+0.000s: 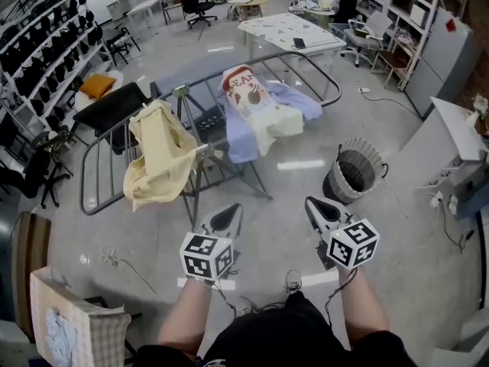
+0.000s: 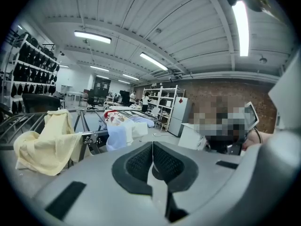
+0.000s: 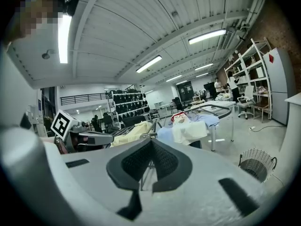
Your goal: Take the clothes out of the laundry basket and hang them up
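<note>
A grey drying rack [image 1: 306,58] stands ahead on the floor. A yellow garment [image 1: 157,159] hangs over its near left rail. A light blue garment [image 1: 243,132] and a white one with a red print [image 1: 248,90] are draped over its middle. The wicker laundry basket [image 1: 354,170] stands to the right and looks empty. My left gripper [image 1: 228,219] and right gripper [image 1: 317,207] are held low in front of me, both shut with nothing between the jaws. The same clothes show in the left gripper view [image 2: 47,140] and the right gripper view [image 3: 188,126].
A black chair [image 1: 114,105] stands behind the rack at the left. A white table [image 1: 286,30] lies beyond it, shelving [image 1: 46,44] lines the left wall, and a white cabinet [image 1: 451,140] stands at the right. A checked cloth item [image 1: 72,319] lies at the lower left.
</note>
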Available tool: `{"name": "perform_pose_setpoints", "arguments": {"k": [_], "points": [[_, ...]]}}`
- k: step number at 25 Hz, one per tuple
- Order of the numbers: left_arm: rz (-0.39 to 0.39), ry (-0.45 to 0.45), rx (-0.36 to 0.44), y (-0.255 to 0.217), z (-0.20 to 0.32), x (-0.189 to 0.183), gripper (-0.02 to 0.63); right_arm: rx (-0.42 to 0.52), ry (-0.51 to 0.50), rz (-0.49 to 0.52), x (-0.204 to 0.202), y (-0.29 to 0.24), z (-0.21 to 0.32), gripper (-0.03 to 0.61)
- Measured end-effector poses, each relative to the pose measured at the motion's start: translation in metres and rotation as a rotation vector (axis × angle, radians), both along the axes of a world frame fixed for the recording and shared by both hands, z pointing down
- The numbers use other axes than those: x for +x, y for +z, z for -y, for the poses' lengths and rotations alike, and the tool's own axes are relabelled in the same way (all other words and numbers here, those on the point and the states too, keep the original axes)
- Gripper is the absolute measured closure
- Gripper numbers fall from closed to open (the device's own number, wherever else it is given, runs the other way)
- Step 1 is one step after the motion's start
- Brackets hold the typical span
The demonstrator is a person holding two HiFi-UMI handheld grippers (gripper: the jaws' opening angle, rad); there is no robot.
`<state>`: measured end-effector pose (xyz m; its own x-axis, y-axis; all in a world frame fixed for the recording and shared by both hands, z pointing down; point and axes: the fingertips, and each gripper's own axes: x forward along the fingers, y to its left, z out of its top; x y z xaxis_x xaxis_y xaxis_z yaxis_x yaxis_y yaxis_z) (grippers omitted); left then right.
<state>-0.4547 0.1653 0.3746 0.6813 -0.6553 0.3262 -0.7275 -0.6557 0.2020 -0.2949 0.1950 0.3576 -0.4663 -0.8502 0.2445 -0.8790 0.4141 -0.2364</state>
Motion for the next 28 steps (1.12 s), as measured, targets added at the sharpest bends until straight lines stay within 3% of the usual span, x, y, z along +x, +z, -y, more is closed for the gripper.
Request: {"name": "perform_pose_setpoints", "arguments": {"k": [28], "points": [[0.015,-0.016,0.016,-0.01,0.002,0.002,0.607,0.016,-0.046,-0.034,-0.004,-0.011,0.004,0.574]]}}
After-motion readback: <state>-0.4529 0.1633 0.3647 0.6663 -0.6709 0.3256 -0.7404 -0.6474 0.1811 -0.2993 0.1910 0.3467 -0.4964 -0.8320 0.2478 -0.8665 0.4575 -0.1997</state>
